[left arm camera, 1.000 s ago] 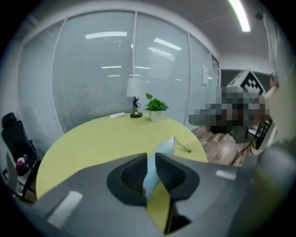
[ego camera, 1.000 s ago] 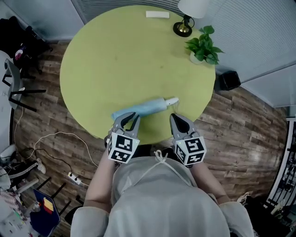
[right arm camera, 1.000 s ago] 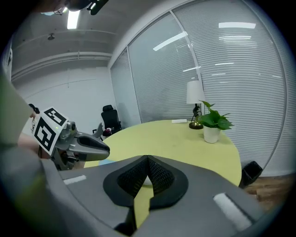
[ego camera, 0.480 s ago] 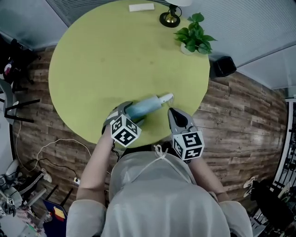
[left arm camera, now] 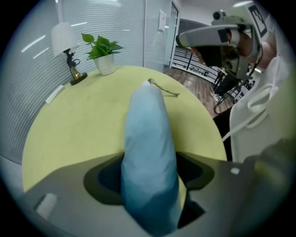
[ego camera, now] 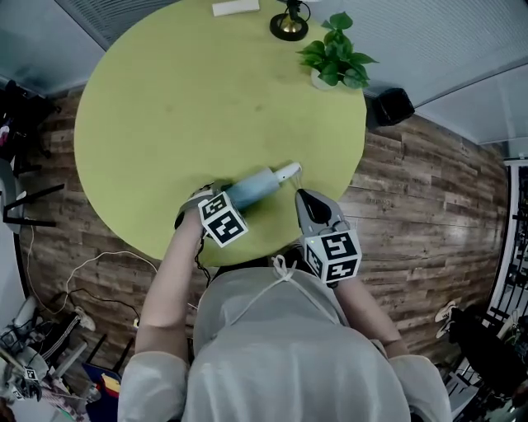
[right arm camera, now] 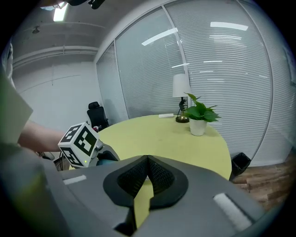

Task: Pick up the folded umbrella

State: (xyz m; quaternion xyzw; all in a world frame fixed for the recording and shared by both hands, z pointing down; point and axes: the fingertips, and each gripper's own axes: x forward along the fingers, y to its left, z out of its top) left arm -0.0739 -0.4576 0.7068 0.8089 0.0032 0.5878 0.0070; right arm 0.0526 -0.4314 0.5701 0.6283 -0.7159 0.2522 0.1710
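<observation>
The folded light-blue umbrella (ego camera: 254, 186) lies on the round yellow-green table (ego camera: 165, 107) near its front edge, white handle end (ego camera: 288, 171) to the right. My left gripper (ego camera: 219, 193) points steeply down over the umbrella's left end. In the left gripper view the umbrella (left arm camera: 149, 148) runs between the two wide-spread jaws, with dark gaps on both sides, so the left gripper (left arm camera: 150, 169) stands open around it. My right gripper (ego camera: 304, 196) hovers just right of the handle end, and in the right gripper view this gripper (right arm camera: 148, 163) is shut and holds nothing.
At the table's far side stand a potted plant (ego camera: 332, 59), a lamp base (ego camera: 289, 26) and a flat white object (ego camera: 235, 7). A black bin (ego camera: 392, 107) sits on the wooden floor to the right. Cables (ego camera: 107, 260) and chairs are at the left.
My left gripper went from shut in front of the table edge to open, dropped down and rolled over the umbrella's left end. The right gripper edged slightly forward.
</observation>
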